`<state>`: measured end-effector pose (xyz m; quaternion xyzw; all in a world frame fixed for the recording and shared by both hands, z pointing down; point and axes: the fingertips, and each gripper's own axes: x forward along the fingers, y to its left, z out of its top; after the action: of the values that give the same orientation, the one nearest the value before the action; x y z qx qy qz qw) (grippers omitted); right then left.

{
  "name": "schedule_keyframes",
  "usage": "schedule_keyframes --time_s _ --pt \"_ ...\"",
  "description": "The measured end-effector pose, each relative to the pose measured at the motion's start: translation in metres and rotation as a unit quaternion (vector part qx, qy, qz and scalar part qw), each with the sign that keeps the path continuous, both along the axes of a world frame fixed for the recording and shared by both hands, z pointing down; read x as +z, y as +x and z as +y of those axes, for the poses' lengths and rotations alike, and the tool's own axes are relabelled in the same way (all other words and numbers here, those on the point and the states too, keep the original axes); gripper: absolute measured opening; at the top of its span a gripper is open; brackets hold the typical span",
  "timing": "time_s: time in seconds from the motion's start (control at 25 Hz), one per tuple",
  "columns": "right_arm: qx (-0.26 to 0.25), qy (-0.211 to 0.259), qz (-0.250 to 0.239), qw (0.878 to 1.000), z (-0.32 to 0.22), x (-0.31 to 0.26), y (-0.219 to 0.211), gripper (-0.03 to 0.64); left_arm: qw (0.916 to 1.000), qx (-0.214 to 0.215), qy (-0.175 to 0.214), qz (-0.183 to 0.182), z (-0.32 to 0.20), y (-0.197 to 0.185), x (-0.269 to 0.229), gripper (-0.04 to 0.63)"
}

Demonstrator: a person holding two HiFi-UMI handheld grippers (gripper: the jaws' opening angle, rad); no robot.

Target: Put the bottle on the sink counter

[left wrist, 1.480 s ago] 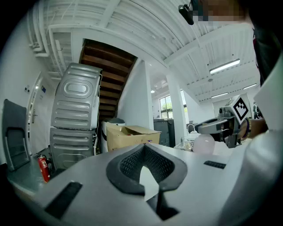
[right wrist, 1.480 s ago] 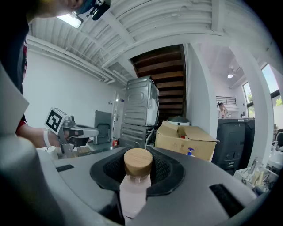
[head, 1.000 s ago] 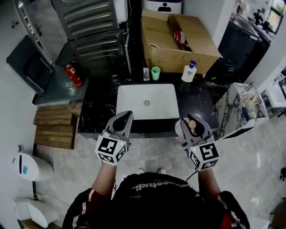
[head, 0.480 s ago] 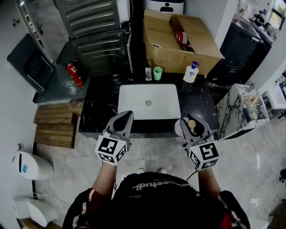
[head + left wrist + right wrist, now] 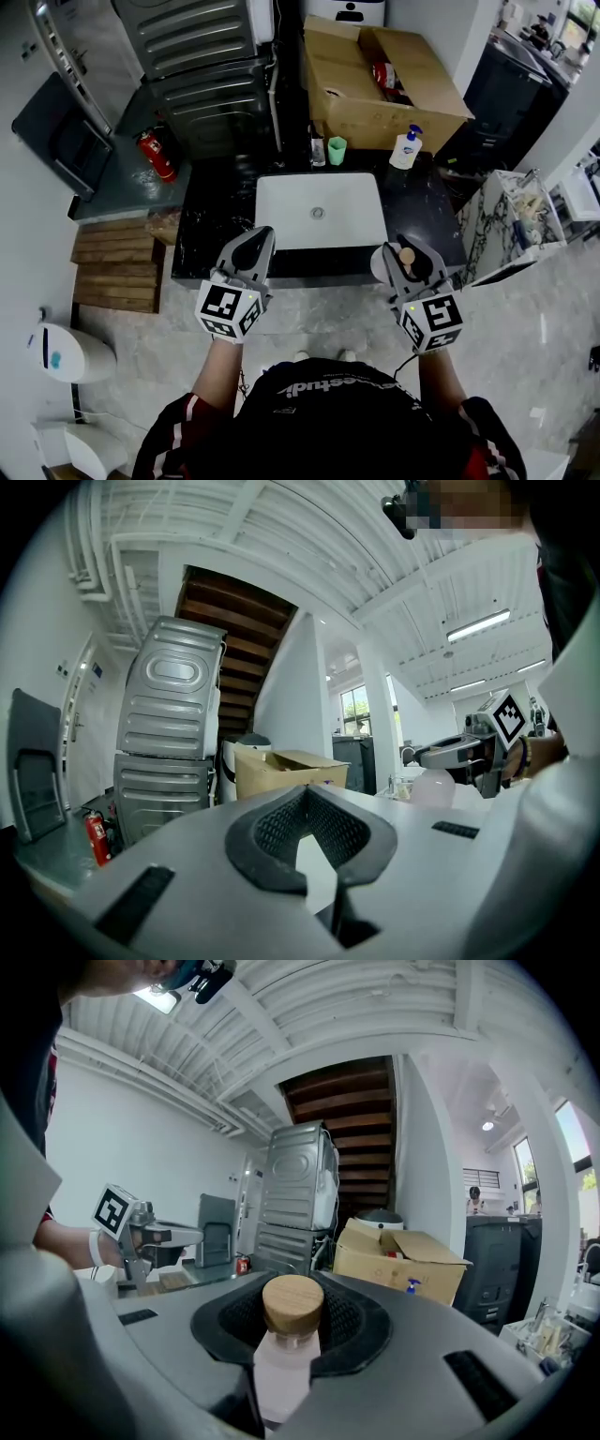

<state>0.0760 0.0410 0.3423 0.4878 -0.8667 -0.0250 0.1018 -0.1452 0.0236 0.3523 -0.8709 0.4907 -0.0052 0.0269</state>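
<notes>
- Head view: the black sink counter [image 5: 214,214] lies just beyond the person. There is bare stone to the left and right of the white basin [image 5: 286,216].
- A cardboard box [image 5: 375,89] stands behind the counter at the far right.
- The right gripper [image 5: 405,248] is near the counter's near right edge. Its jaws are clamped on the neck of the bottle [image 5: 284,1363], which is upright and off the surface. Whether it has passed over the edge I cannot tell.
- The left gripper [image 5: 258,239] is near the left front of the basin, with jaws together and nothing between them. It is best kept well apart from the placing.
- A soap dispenser [image 5: 405,148] and a green cup [image 5: 337,150] stand along the counter's far edge, the dispenser on the right side.
- The wooden cap [image 5: 292,1303] sits just above the pads, so the grip looks high on the bottle.
- To do this step well:
  - Carry the bottle level to the bare stone right of the basin, short of the dispenser.
  - Lower it until the base rests flat.
  - Only then part the jaws, then draw straight back so the pads do not catch the cap and tip the bottle.
</notes>
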Motion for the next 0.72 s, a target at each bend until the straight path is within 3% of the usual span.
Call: schedule_keyframes --time_s 0.28,0.72 --pt "0.018 0.004 -0.003 1.0 0.004 -0.001 -0.024 0.134 0.9999 0.014 0.007 -0.002 -0.004 -0.028 0.001 0.015" --pt "0.025 -0.01 0.004 1.0 -0.027 0.016 -0.02 0.135 0.9998 0.022 -0.003 0.003 -0.042 -0.023 0.017 0.015"
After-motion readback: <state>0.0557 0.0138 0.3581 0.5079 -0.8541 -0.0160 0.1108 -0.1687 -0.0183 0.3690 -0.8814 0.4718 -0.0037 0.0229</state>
